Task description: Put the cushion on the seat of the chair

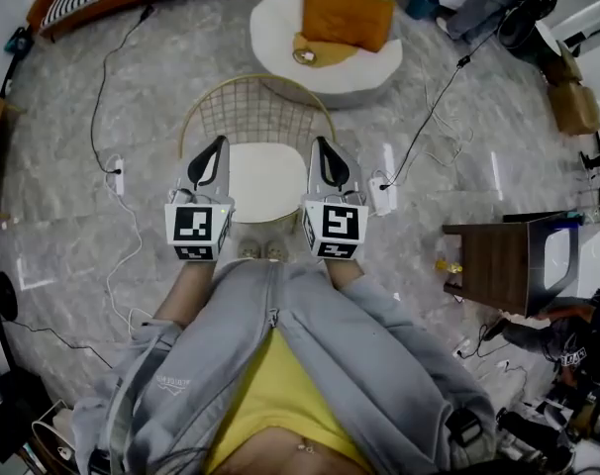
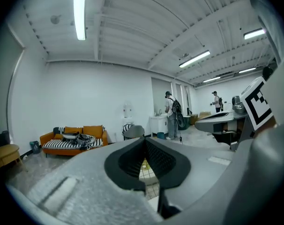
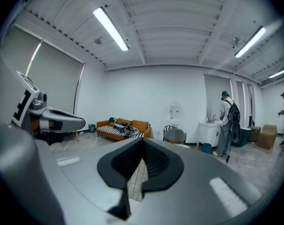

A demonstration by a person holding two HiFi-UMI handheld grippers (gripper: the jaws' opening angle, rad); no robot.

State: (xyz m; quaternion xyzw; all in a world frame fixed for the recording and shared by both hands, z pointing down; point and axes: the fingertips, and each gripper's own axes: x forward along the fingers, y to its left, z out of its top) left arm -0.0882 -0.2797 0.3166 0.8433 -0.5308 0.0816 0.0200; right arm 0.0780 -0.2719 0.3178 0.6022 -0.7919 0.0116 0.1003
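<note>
An orange cushion (image 1: 346,15) lies on a round white pouf (image 1: 379,72) at the top of the head view, beyond the chair. The gold wire chair (image 1: 255,102) with a white seat (image 1: 265,181) stands right in front of me. My left gripper (image 1: 219,146) and right gripper (image 1: 320,146) hover side by side over the seat, both shut and empty. In the left gripper view the left gripper (image 2: 145,142) points out across the room with its jaws shut. The right gripper (image 3: 143,142) points the same way in its own view, and chair wire shows just beyond its tips.
Power strips (image 1: 115,174) (image 1: 382,192) with cables lie on the marble floor on both sides of the chair. A dark wooden side table (image 1: 498,260) stands at the right. An orange striped sofa (image 2: 76,138) lines the far wall. Two people (image 2: 171,116) stand at the back.
</note>
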